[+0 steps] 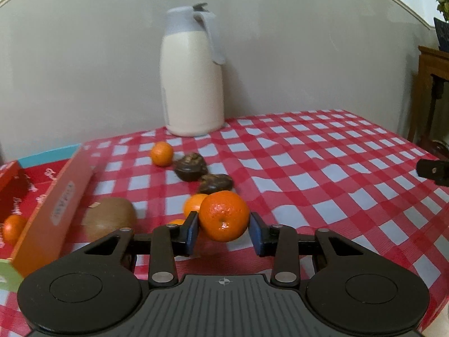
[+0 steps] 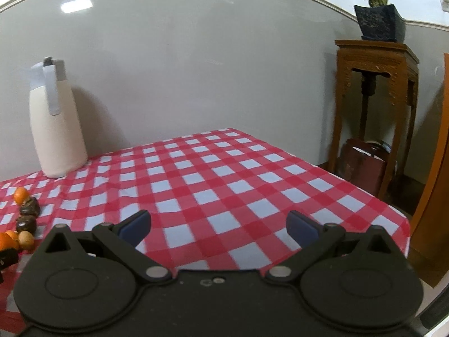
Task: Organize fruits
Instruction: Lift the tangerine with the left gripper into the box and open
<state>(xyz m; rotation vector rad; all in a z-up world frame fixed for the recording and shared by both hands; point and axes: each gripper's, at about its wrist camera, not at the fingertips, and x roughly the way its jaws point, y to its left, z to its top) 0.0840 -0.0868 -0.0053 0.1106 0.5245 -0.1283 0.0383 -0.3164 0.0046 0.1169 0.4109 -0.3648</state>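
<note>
The left gripper [image 1: 224, 231] clamps a mandarin [image 1: 224, 215] narrowly; the right gripper [image 2: 219, 226] stands wide, holding nothing, at 3 o'clock.

So it's a table with a red-and-white checked cloth [image 1: 322, 168]. Sitting on it: a tall cream jug with a grey lid [image 1: 193, 84] at the back by the wall, a small orange mandarin [image 1: 161, 154], two dark wrinkly brown fruits [image 1: 190, 167] touching each other, a fuzzy brown kiwi [image 1: 109, 219], and an open orange cardboard box [image 1: 56, 213] on the left.
</note>
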